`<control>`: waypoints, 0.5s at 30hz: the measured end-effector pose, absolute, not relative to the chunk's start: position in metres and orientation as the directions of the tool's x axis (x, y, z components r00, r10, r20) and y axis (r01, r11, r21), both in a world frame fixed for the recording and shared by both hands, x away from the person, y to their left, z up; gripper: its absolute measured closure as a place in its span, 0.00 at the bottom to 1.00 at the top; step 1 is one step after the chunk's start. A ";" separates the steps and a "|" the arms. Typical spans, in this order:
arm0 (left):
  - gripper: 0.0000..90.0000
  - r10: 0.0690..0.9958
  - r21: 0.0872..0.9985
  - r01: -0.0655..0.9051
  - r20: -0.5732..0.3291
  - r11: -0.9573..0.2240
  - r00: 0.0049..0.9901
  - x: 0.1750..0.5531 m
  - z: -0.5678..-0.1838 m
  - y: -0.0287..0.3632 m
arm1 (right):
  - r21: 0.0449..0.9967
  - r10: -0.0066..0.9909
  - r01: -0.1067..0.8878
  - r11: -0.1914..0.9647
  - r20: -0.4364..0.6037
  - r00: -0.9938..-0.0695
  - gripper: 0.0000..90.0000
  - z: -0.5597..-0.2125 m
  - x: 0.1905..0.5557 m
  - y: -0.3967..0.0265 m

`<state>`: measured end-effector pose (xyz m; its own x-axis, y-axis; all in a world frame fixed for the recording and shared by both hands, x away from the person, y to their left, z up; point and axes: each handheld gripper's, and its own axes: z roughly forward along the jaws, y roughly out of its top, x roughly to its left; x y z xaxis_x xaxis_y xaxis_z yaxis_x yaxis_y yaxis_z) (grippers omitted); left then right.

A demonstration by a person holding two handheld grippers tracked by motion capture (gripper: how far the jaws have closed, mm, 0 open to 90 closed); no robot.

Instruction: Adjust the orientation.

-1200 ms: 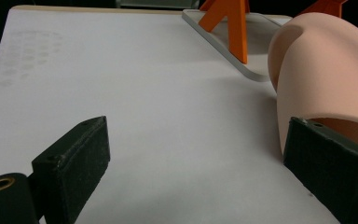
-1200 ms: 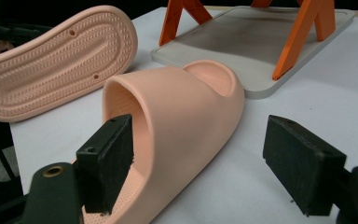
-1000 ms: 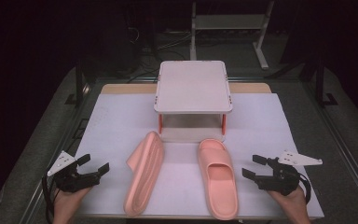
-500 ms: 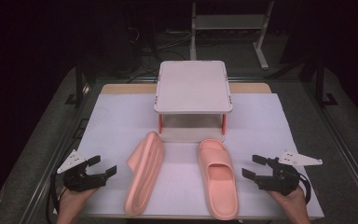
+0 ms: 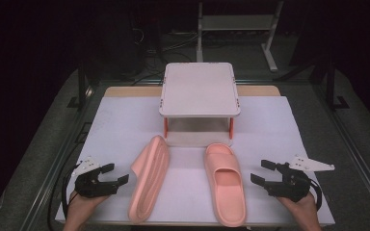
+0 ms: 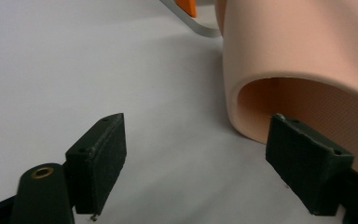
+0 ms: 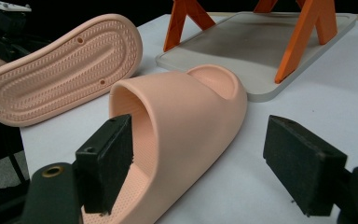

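Left tool [image 5: 112, 174]: jaws part open, just been closing, nothing gripped; it sits just beside the tipped-on-edge pink foam slide sandal [image 5: 148, 180]. Right tool [image 5: 264, 172]: jaws wide, empty, near the upright matching pink sandal [image 5: 225, 180]. Both sandals lie on the white worktop [image 5: 125, 125] before the small grey two-tier rack [image 5: 199, 89]. No pickup yet; placing remains.
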<state>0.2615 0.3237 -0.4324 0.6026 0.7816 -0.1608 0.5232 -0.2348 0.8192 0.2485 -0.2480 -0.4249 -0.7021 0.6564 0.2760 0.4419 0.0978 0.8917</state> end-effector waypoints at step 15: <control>0.37 0.763 0.794 0.560 -0.204 -0.238 0.613 0.277 -0.435 0.298 | 0.888 0.646 0.444 0.118 0.271 -0.714 0.26 -0.426 0.249 -0.247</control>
